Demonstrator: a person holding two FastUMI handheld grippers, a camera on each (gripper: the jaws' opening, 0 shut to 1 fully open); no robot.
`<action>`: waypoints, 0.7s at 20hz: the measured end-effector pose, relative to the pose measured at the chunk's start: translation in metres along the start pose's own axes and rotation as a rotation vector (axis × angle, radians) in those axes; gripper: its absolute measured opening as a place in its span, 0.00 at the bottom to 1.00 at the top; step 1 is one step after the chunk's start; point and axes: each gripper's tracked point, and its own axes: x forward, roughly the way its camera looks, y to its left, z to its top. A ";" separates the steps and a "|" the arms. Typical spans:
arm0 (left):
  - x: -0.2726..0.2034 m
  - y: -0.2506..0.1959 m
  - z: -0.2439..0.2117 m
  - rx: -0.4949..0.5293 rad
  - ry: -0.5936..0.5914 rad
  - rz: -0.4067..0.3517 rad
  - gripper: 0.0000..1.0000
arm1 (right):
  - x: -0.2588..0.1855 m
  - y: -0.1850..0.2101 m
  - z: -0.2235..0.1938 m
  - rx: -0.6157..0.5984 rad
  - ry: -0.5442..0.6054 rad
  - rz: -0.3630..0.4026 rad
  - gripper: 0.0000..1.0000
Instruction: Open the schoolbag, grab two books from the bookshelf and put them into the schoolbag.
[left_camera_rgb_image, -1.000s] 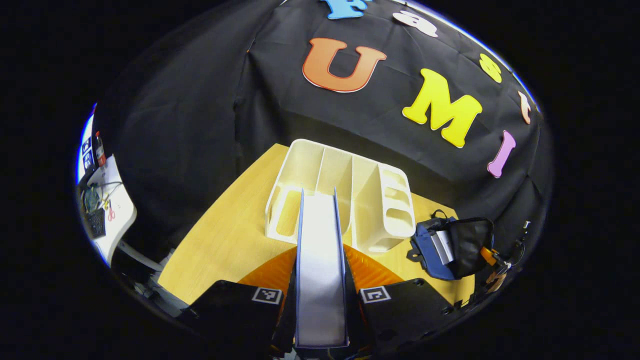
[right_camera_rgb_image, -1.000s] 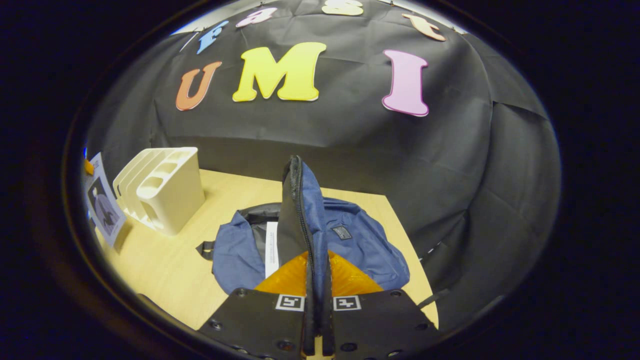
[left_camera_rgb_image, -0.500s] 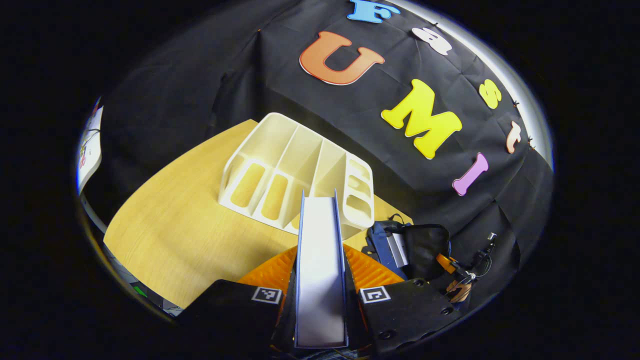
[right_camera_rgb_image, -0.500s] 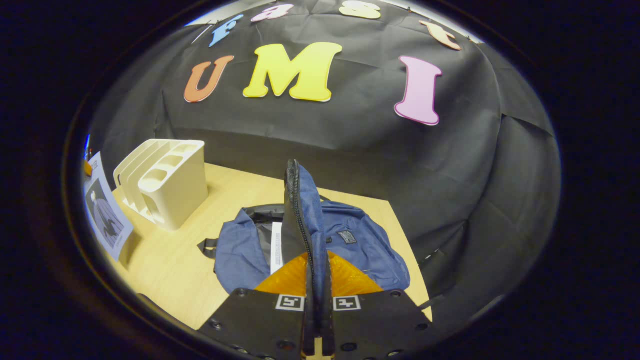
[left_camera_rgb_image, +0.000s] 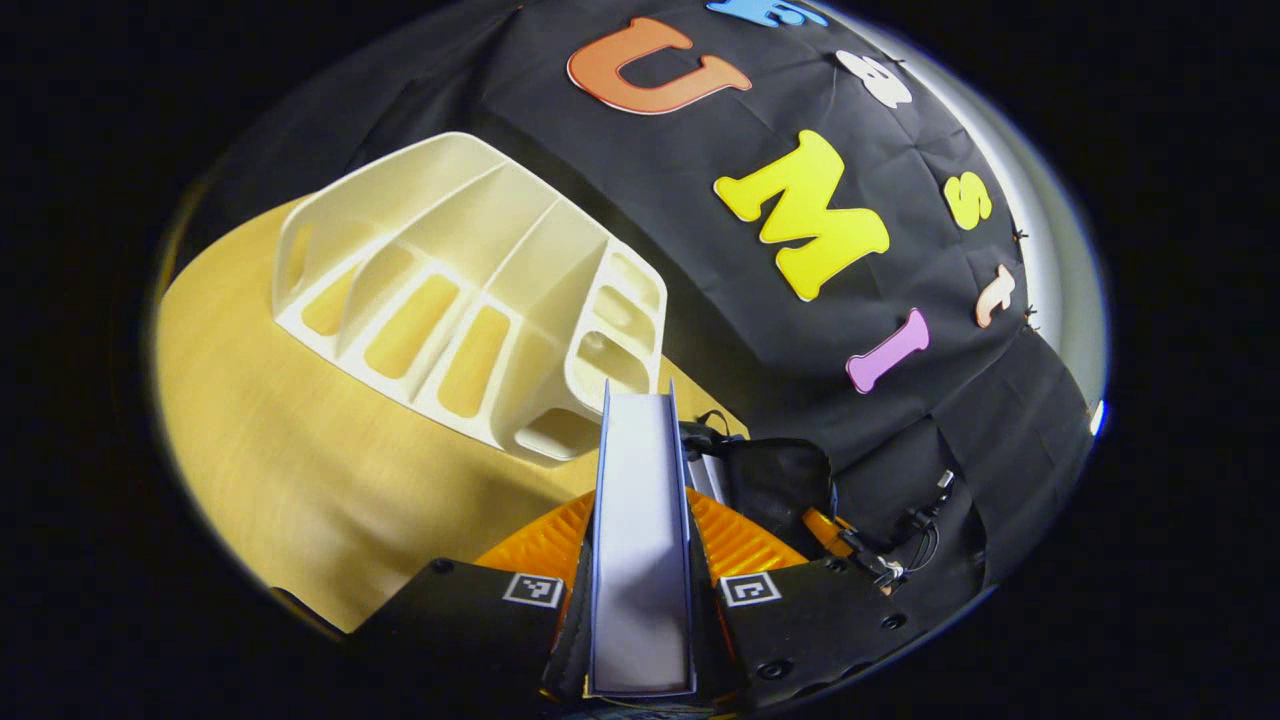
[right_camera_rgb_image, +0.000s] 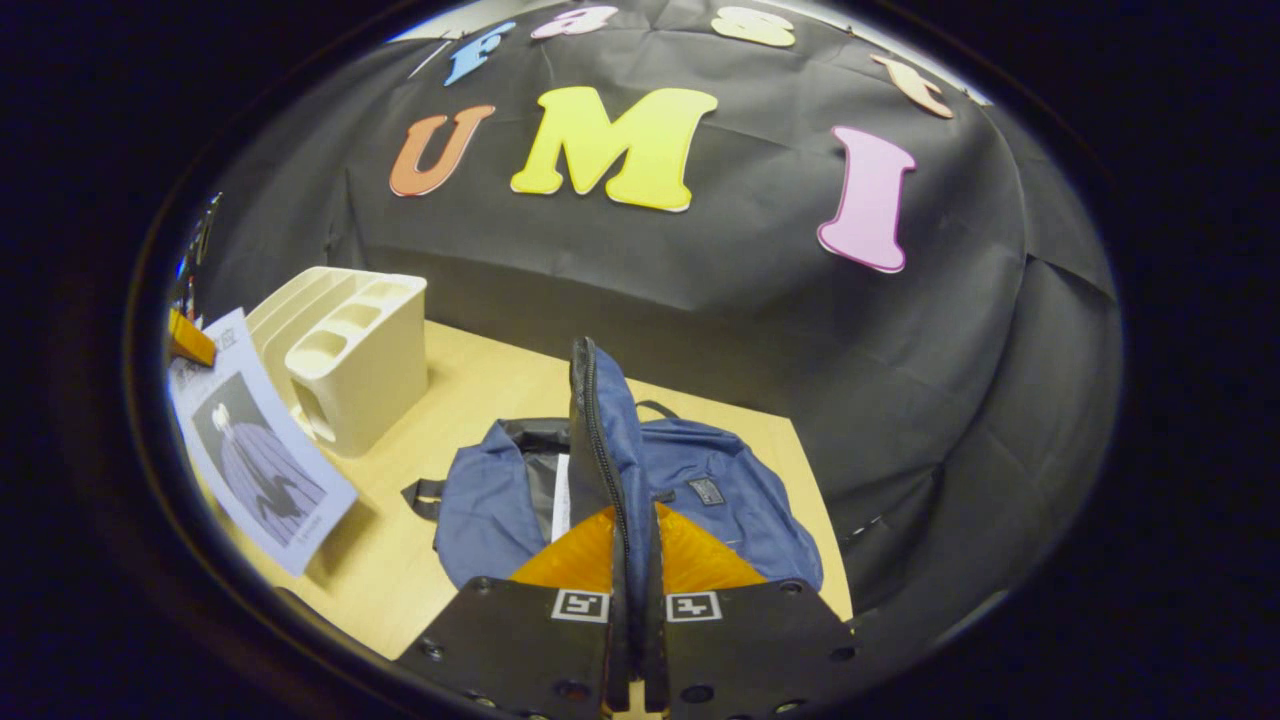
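Left tool (left_camera_rgb_image: 640, 560) clamped on book (left_camera_rgb_image: 640, 540) near bookshelf (left_camera_rgb_image: 470, 300); right tool (right_camera_rgb_image: 634, 560) pinching schoolbag (right_camera_rgb_image: 720, 500) flap (right_camera_rgb_image: 600, 440) up off bench (right_camera_rgb_image: 480, 370).

Strong overhead light is washing out the page edges of the book (left_camera_rgb_image: 641, 520) in my left claw and glaring on the cream bookshelf (left_camera_rgb_image: 470, 300). Fisheye distortion is bending everything toward nine and three o'clock. The book's cover (right_camera_rgb_image: 262, 440) is throwing a soft shadow across the wooden table (right_camera_rgb_image: 470, 375).
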 end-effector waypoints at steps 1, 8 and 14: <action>0.010 -0.009 -0.001 -0.014 -0.001 -0.021 0.43 | -0.001 -0.003 0.003 -0.005 -0.009 -0.001 0.03; 0.071 -0.060 -0.003 -0.011 -0.046 -0.069 0.43 | -0.005 -0.028 0.016 0.036 -0.052 -0.013 0.06; 0.122 -0.119 0.001 -0.039 -0.077 -0.132 0.42 | -0.020 -0.043 0.028 0.122 -0.102 -0.024 0.06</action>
